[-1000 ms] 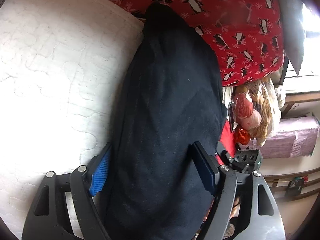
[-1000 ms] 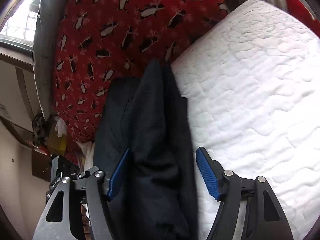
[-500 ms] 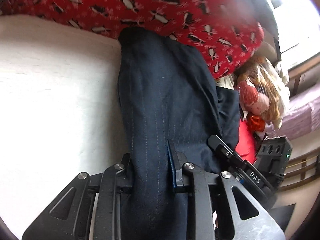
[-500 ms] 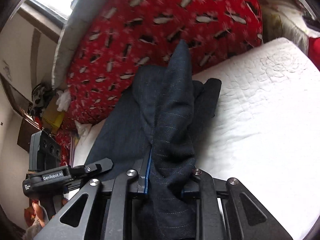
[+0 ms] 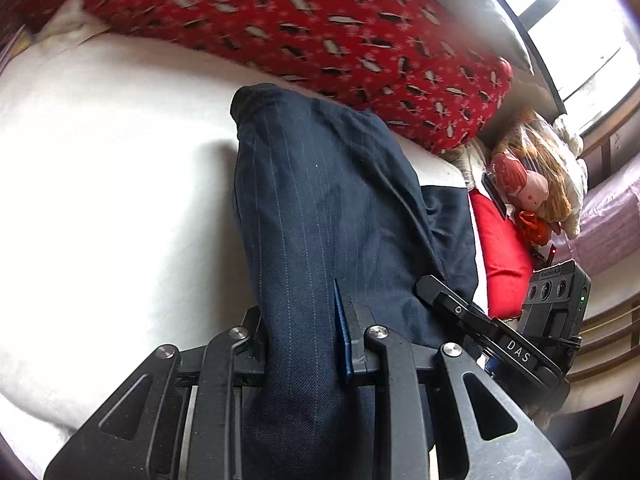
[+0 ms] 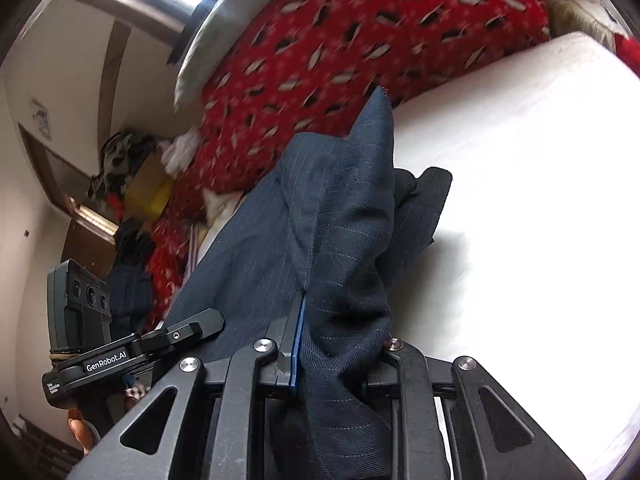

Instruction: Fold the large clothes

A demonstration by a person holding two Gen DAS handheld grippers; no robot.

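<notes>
A dark navy pinstriped garment (image 5: 320, 200) lies lengthwise on the white quilted mattress (image 5: 120, 200), its far end near the red penguin-print blanket (image 5: 320, 20). My left gripper (image 5: 304, 340) is shut on the garment's near edge, cloth bunched between the blue pads. My right gripper (image 6: 340, 344) is shut on the same garment (image 6: 320, 232) at its other near corner, the fabric lifted and creased. The right gripper also shows at the right of the left wrist view (image 5: 500, 344), and the left gripper shows at the left of the right wrist view (image 6: 132, 352).
The white mattress (image 6: 520, 200) stretches to one side. The red penguin blanket (image 6: 360, 40) and a grey pillow (image 6: 224, 20) lie at the far end. A doll in a plastic bag (image 5: 528, 184) and a red cushion (image 5: 500, 248) sit beside the bed.
Both grippers were open around the garment a second ago; they closed on its near edge and have lifted it, so the cloth rises off the mattress and both views tilt up.
</notes>
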